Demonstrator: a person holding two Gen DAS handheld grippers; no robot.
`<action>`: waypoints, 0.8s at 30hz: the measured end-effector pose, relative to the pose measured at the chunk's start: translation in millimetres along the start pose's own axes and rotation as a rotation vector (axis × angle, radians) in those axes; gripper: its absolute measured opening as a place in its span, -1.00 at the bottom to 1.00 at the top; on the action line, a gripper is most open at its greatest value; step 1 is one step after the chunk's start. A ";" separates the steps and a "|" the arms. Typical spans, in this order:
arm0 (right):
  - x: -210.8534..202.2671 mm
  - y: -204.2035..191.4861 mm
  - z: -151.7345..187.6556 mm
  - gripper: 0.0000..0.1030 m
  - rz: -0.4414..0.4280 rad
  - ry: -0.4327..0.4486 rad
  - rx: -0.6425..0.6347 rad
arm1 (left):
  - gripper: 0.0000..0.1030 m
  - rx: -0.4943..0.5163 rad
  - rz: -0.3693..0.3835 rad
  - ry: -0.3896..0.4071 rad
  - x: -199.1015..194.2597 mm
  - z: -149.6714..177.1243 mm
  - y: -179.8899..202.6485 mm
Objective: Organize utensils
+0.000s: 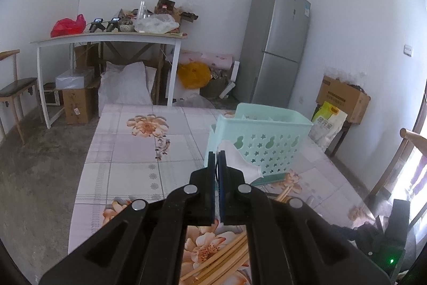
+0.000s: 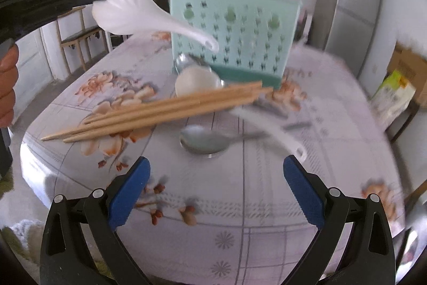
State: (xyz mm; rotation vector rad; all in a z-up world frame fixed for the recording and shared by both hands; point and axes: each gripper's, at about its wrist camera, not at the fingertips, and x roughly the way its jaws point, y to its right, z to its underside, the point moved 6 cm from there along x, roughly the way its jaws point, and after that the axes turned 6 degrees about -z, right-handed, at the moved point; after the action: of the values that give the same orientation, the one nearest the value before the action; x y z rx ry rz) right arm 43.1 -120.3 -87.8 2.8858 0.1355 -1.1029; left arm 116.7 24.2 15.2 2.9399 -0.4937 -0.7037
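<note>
My left gripper (image 1: 218,155) is shut on the bowl end of a white plastic spoon (image 1: 240,160) and holds it in the air just in front of the mint green utensil basket (image 1: 267,143). The right wrist view shows that spoon (image 2: 138,12) held above the table, its handle pointing toward the basket (image 2: 240,36). My right gripper (image 2: 216,170) is open and empty above the table. Ahead of it lie a metal spoon (image 2: 205,142), a white spoon (image 2: 269,130), several wooden chopsticks (image 2: 165,111) and another white spoon (image 2: 197,80).
The table has a floral cloth (image 2: 240,205). Behind it stand a white desk with clutter (image 1: 112,39), a grey fridge (image 1: 277,44), a chair (image 1: 16,90) at the left and cardboard boxes (image 1: 344,98) at the right.
</note>
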 end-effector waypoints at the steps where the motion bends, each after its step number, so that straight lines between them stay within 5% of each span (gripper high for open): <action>1: -1.3 -3.7 -2.8 0.83 0.023 0.017 -0.034 | -0.97 -0.007 -0.001 0.008 -3.3 -0.6 -2.3; 9: 17.8 -21.5 -4.8 0.08 0.099 -0.029 -0.199 | -0.97 -0.047 -0.007 0.006 -6.9 4.3 -18.7; 19: 37.5 -30.4 -5.9 -0.44 0.217 -0.067 -0.335 | -0.97 -0.057 -0.004 0.003 -6.2 6.4 -25.4; 24: 44.2 -33.2 -4.1 -0.90 0.240 -0.088 -0.377 | -0.97 -0.061 -0.007 0.004 -6.1 7.0 -29.6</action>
State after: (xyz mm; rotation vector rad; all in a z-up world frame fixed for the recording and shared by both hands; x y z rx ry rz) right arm 75.4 -84.1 -114.7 2.4432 -0.0084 -1.0306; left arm 117.0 54.2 7.2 2.8869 -0.4529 -0.7003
